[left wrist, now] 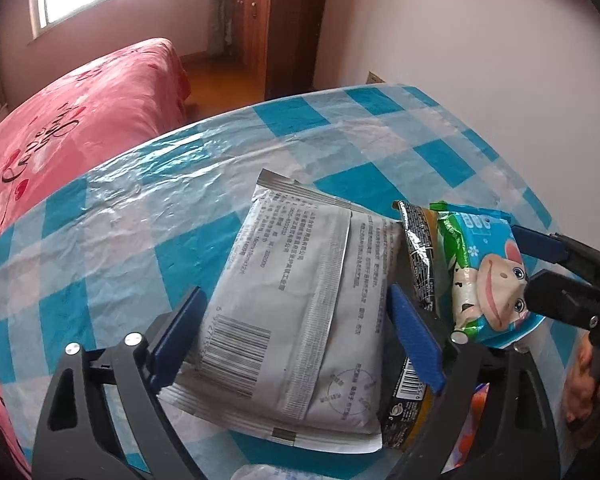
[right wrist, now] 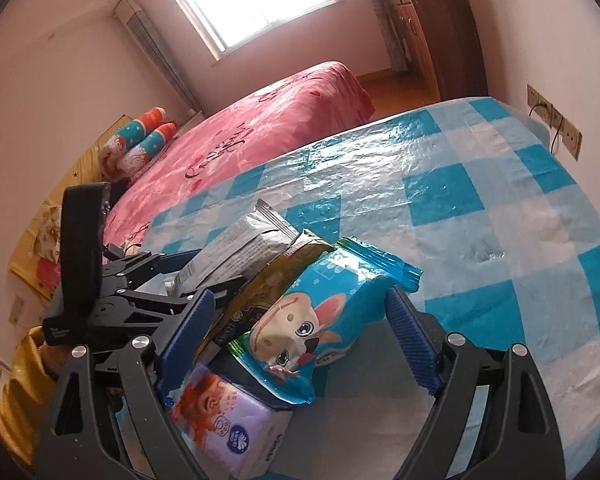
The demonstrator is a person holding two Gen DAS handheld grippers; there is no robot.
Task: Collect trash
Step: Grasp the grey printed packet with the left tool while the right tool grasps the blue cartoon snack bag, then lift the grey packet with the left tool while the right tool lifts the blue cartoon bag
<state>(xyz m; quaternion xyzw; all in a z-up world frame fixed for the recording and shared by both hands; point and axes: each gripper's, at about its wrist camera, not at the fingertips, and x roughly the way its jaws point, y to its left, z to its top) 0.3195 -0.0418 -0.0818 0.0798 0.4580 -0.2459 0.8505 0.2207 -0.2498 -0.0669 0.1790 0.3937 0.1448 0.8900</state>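
Little of the collecting looks done: four packets lie bunched on the bench (left wrist: 112, 216) under its blue-and-white checked plastic cover, and no bin shows in either view.

The left claw (left wrist: 296, 344) stands wide apart, straddling the flat silver-grey foil pouch (left wrist: 296, 312) without pressing it.

The right claw (right wrist: 304, 340) is equally spread around the blue cartoon-printed wipes packet (right wrist: 324, 316), which leans on the dark gold-edged snack wrapper (right wrist: 260, 300). Its left pad may brush the small purple tissue pack (right wrist: 228, 428); hard to tell.
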